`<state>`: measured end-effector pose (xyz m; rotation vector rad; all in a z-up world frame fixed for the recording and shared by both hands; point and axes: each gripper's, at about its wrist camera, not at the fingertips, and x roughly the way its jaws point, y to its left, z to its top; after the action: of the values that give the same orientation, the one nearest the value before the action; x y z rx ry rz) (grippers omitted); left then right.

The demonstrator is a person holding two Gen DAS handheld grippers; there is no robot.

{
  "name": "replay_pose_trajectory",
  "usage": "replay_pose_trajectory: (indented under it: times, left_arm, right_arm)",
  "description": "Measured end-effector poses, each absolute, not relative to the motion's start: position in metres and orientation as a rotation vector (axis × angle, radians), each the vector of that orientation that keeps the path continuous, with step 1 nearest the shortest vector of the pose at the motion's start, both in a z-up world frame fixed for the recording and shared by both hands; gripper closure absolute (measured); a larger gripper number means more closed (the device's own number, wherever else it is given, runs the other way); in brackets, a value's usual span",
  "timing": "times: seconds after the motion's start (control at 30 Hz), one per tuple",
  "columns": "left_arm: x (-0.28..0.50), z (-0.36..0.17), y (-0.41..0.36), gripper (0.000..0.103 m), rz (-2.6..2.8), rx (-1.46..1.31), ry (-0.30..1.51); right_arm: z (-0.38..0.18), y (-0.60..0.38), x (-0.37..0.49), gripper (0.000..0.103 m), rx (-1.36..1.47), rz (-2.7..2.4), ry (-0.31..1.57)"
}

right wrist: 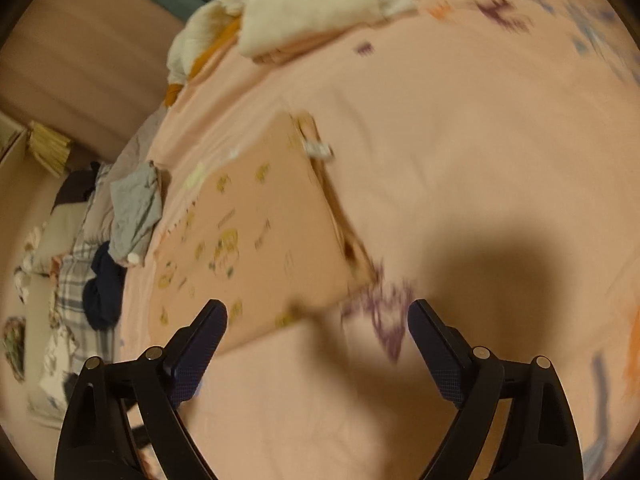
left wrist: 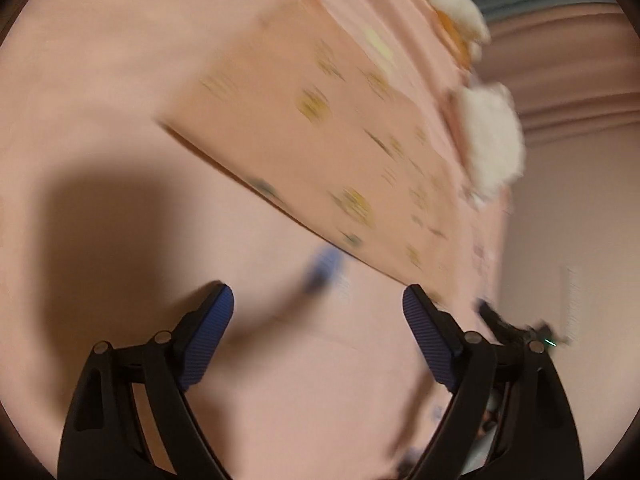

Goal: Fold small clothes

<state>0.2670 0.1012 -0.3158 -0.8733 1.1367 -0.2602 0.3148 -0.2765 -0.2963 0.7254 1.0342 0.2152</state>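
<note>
A small pink garment with yellow prints lies folded flat on the pink bedsheet. In the right wrist view the same pink garment is a neat rectangle with a white label at its far corner. My left gripper hovers just short of its near edge, jaws wide apart, nothing between them. My right gripper stands open too, over the garment's near corner and a purple print on the bedsheet. Neither gripper touches the cloth. Both views are blurred.
White fluffy cloth and an orange-trimmed piece lie at the head of the bed. A grey garment, a dark blue one and plaid fabric pile at the left bed edge. A box stands beyond.
</note>
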Motion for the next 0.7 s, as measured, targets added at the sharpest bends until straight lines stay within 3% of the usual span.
replay_pose_trajectory:
  times: [0.13,0.37,0.4,0.47,0.5,0.53,0.57,0.6,0.7]
  left_arm:
    - [0.287,-0.319,0.088,0.015,-0.239,-0.904,1.017]
    - [0.344,-0.322,0.106,0.017,-0.145,-1.084,0.893]
    - [0.351,-0.32,0.106,0.021,-0.136,-1.062,0.893]
    - [0.364,-0.317,0.104,0.046,-0.061,-1.0,0.91]
    - [0.367,-0.317,0.104,0.071,-0.01,-0.969,0.919]
    - [0.37,-0.318,0.104,0.087,0.046,-0.915,0.928]
    - [0.371,-0.318,0.103,0.087,0.055,-0.889,0.929]
    - [0.371,-0.317,0.102,0.088,0.05,-0.872,0.916]
    - [0.354,-0.301,0.096,0.091,0.058,-0.721,0.853]
  right_arm:
    - [-0.324,-0.263,0.323,0.011,0.922,0.33,1.089]
    - [-0.326,-0.237,0.374,0.011,0.937,0.298,0.979]
    - [-0.326,-0.235,0.379,0.011,0.932,0.289,0.97]
    - [-0.324,-0.23,0.391,0.015,0.913,0.276,0.947]
    - [-0.323,-0.228,0.394,0.03,0.903,0.267,0.935]
    - [-0.324,-0.226,0.399,0.06,0.883,0.258,0.925]
    - [-0.328,-0.224,0.405,0.078,0.848,0.247,0.935]
    - [-0.334,-0.223,0.41,0.089,0.821,0.232,0.957]
    - [-0.34,-0.233,0.406,0.091,0.879,0.287,0.924]
